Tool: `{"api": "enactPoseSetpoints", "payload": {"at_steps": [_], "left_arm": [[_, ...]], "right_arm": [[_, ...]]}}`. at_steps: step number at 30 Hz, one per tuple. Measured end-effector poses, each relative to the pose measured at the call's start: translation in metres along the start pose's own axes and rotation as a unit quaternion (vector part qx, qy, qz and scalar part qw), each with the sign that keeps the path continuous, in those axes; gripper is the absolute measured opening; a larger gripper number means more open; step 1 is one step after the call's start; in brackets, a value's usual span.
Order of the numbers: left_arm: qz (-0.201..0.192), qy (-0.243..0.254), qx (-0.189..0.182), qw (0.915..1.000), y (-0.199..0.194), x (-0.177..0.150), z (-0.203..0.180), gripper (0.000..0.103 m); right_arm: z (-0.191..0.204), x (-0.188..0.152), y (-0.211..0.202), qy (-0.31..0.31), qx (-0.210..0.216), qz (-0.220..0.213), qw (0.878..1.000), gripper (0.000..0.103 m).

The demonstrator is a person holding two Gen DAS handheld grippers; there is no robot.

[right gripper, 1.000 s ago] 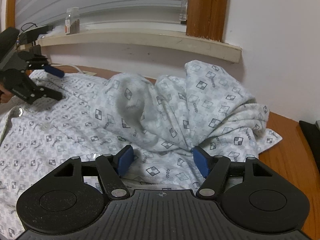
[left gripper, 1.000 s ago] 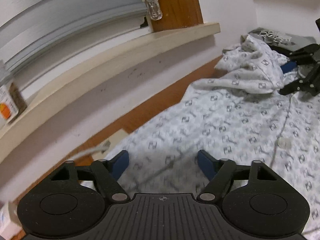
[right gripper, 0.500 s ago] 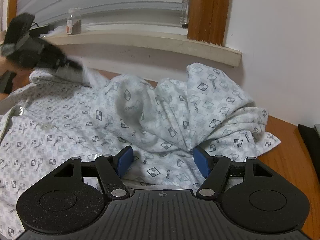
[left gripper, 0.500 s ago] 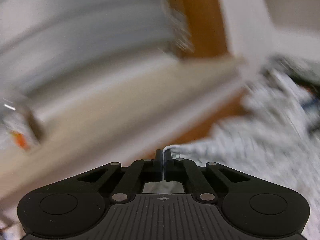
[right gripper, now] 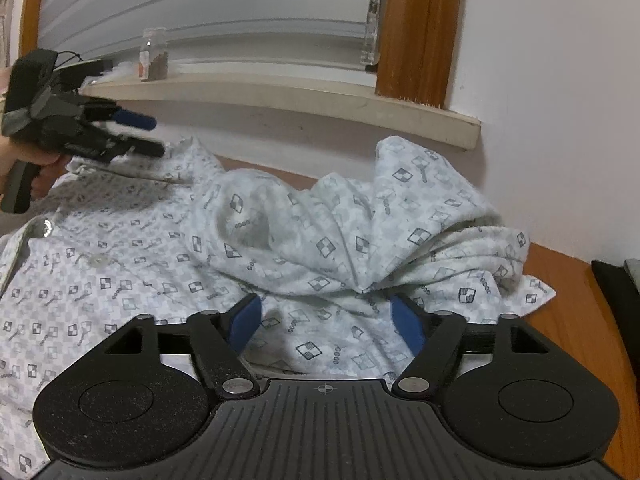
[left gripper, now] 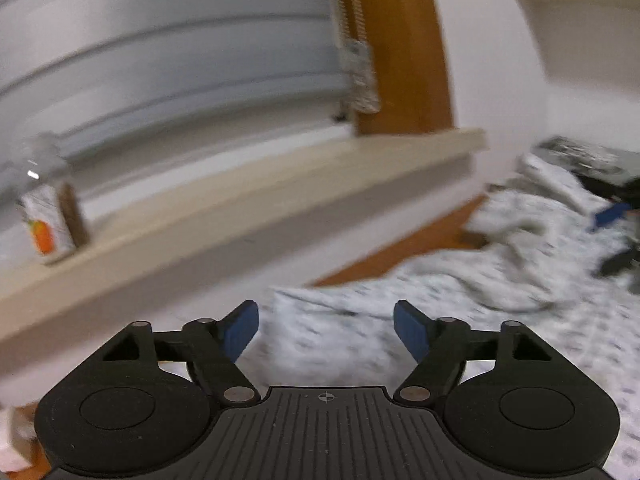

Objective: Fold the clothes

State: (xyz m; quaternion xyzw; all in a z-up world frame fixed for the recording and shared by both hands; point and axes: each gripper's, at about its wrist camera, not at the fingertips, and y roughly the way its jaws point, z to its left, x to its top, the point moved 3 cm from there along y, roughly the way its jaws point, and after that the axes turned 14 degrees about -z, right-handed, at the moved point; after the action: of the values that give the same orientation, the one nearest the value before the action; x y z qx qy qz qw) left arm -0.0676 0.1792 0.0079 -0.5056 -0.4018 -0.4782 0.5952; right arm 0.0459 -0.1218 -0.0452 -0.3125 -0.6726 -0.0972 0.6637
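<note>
- Shirt [right gripper: 168,264] is being spread over the wooden counter [right gripper: 568,320], w/ one part bunched into a heap [right gripper: 400,220] by the wall, just under the window sill [right gripper: 280,98].
- Left claw [left gripper: 326,330] is being held spread, nothing between its blue pads [left gripper: 240,328]; it is being hovered over the shirt's edge nr the sill. Left view is blurred.
- In the right view the left claw [right gripper: 140,132] is being gripped by a hand [right gripper: 40,168], above the shirt's far corner, apart from the cloth.
- Right claw [right gripper: 326,322] is being kept spread too, pads either side of the heap's lower folds; contact can't be told.
- A jar [right gripper: 153,54] is being seen on the sill, below the blinds [right gripper: 200,8].
</note>
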Motion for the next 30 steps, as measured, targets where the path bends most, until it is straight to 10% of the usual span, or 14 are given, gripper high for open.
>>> {"api": "enactPoseSetpoints", "payload": {"at_steps": [11,20,25,30], "left_arm": [[0.040,-0.041,-0.050,0.9971,0.006,-0.008,0.001,0.078],[0.063,-0.086,-0.048,0.9932,-0.002,-0.013,0.014,0.078],[0.070,-0.101,-0.041,0.9916,-0.008,-0.011,0.015,0.078],[0.073,-0.101,-0.042,0.9913,-0.009,-0.011,0.014,0.078]], "right_arm": [[0.028,0.026,-0.007,-0.055,0.015,-0.041,0.998,0.058],[0.043,0.046,0.050,-0.139,0.052,0.065,0.987,0.055],[0.033,0.055,0.083,-0.161,0.077,0.119,0.977,0.017],[0.022,0.094,0.096,-0.167,-0.029,0.022,0.985,0.011]]}}
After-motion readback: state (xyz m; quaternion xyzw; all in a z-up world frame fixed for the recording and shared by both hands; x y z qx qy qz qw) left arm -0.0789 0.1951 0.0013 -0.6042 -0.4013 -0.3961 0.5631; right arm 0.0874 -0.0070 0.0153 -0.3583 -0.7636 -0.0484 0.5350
